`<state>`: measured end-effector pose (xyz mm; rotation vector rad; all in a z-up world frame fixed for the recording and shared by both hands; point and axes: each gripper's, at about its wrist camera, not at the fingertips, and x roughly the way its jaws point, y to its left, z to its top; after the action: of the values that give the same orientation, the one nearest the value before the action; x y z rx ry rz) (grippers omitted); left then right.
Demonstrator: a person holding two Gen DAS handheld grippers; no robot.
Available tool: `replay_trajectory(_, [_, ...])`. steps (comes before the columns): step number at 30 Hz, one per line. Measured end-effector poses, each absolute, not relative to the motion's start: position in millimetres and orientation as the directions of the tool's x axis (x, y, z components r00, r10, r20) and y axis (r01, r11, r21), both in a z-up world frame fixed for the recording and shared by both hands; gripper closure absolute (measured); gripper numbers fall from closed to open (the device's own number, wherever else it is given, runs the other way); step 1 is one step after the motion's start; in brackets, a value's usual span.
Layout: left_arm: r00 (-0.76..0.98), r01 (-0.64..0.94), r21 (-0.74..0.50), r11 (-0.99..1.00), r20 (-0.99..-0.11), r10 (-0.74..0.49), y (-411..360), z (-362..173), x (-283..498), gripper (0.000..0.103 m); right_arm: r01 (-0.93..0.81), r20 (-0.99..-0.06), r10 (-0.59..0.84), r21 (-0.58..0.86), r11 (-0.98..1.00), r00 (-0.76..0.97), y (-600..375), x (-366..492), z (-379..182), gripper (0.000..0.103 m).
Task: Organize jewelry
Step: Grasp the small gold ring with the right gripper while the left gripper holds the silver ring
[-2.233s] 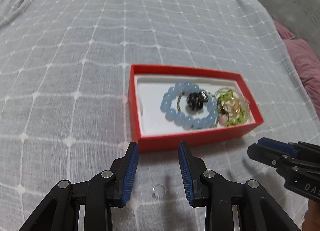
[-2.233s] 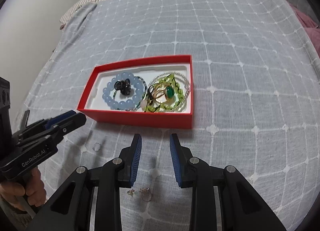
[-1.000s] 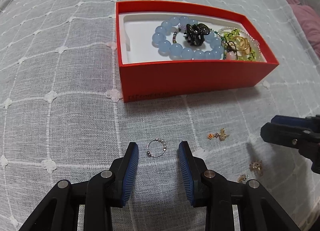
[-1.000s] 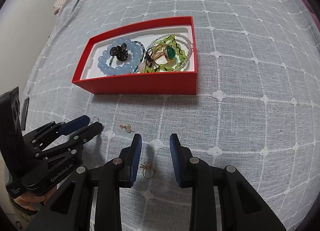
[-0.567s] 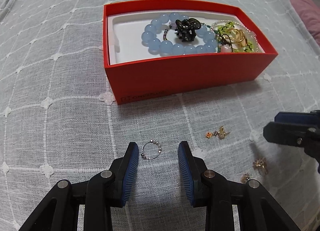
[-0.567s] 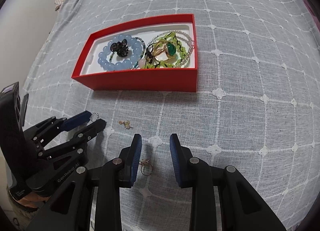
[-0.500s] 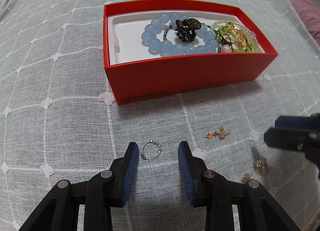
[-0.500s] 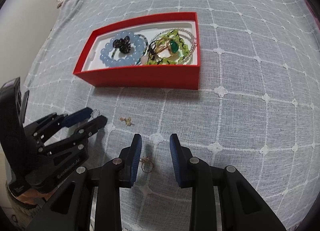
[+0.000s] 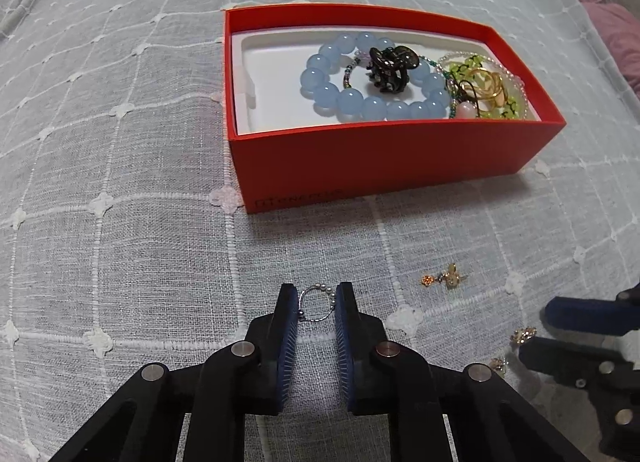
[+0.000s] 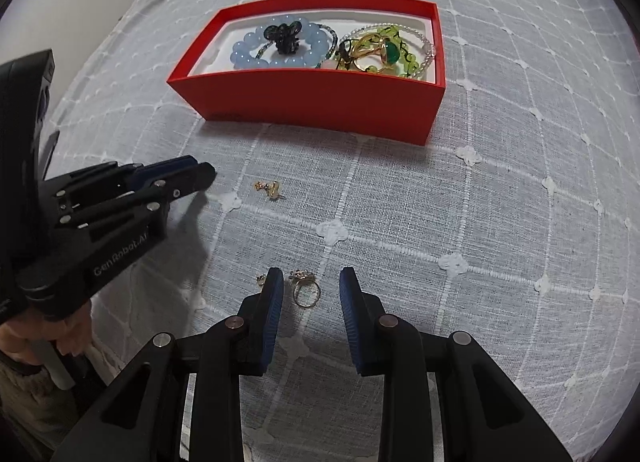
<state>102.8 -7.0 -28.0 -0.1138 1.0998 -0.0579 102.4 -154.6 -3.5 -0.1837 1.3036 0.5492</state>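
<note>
in the left wrist view our left gripper (image 9: 317, 304) is closing on a small silver beaded ring (image 9: 316, 304) that lies on the grey checked bedspread (image 9: 120, 222). the ring sits right between the blue pads (image 9: 289, 326), its wire at both of them. whether they already squeeze it we cannot tell. straight ahead of the fingertips stands the red box (image 9: 380, 158), holding a blue bead bracelet (image 9: 348, 100), a dark hair claw (image 9: 388, 68) and a tangle of green beads (image 9: 476, 66) with gold pieces at the far right end. to the right of our fingers a gold earring pair (image 9: 446, 278) lies on the cloth. further right the tips of our right gripper (image 9: 576, 330) come in from the edge, with two small gold bits beside them. from here we cannot see what lies between those tips.

the right wrist view answers that. our right gripper (image 10: 311, 286) hangs with its jaws partly open and holding nothing. a gold ring (image 10: 306, 290) lies on the cloth between the fingertips, nearer the left pad and clear of both. a tiny gold stud (image 10: 261, 279) lies just outside the left finger. ahead and to the left lies the earring pair (image 10: 269, 187), and beyond it the red box (image 10: 320, 98), where a green stone ring (image 10: 386, 52) shows plainly among the green beads. our left gripper (image 10: 200, 178) reaches in from the left, side-on, so the silver ring is hidden here. a hand (image 10: 44, 336) grips its handle at the lower left.
</note>
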Motion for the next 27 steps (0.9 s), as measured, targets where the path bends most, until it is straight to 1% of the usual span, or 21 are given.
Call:
replay_trajectory(1, [0.452,-0.013,-0.124,0.992,-0.886,-0.105,-5.8,-27.9,102.9,0.096,-0.485,-0.947,0.279,0.172,0.857,0.157,-151.0,102.9,-4.6,0.072])
replay_trajectory(2, [0.452,-0.019,-0.128,0.992,-0.886,-0.106,-3.7,-27.9,102.8,0.098,-0.493,-0.948,0.276,0.167,0.854,0.158,-147.4,102.6,-5.6,0.072])
replay_trajectory(8, [0.450,-0.035,-0.179,0.983,-0.881,-0.144,6.4,-25.1,103.2,0.098,-0.520,-0.950,0.259,0.134,0.844,0.175,-134.1,99.1,-9.0,0.074])
replay_trajectory(10, [0.454,-0.046,-0.199,0.979,-0.877,-0.158,11.5,-23.3,102.7,0.098,-0.520,-0.950,0.253,0.125,0.845,0.183,-132.3,99.5,-9.8,0.081])
replay_trajectory(13, [0.458,-0.056,-0.215,0.975,-0.873,-0.166,17.4,-21.0,101.8,0.098,-0.523,-0.949,0.252,0.120,0.844,0.189,-129.0,98.4,-10.0,0.087])
replay_trajectory(17, [0.447,-0.050,-0.222,0.974,-0.877,-0.177,18.4,-23.0,100.3,0.098,-0.529,-0.948,0.254,0.120,0.840,0.190,-129.1,97.5,-8.9,0.089])
replay_trajectory(21, [0.440,-0.030,-0.197,0.980,-0.883,-0.164,13.9,-22.6,100.5,0.097,-0.521,-0.946,0.256,0.120,0.845,0.198,-129.5,99.9,-7.3,0.089])
replay_trajectory(22, [0.438,-0.020,-0.181,0.983,-0.886,-0.154,11.8,-22.1,100.8,0.095,-0.517,-0.945,0.257,0.120,0.847,0.201,-130.0,100.4,-6.9,0.089])
replay_trajectory(23, [0.435,-0.012,-0.170,0.985,-0.888,-0.148,10.1,-22.1,100.0,0.085,-0.515,-0.945,0.258,0.121,0.849,0.203,-130.5,100.9,-6.5,0.089])
replay_trajectory(25, [0.430,-0.015,-0.175,0.985,-0.890,-0.151,8.9,-23.3,100.2,0.075,-0.513,-0.944,0.260,0.123,0.850,0.204,-135.0,99.8,-6.1,0.089])
replay_trajectory(27, [0.426,-0.008,-0.162,0.987,-0.893,-0.144,6.8,-23.8,100.3,0.073,-0.513,-0.943,0.261,0.123,0.849,0.206,-138.3,97.8,-5.4,0.089])
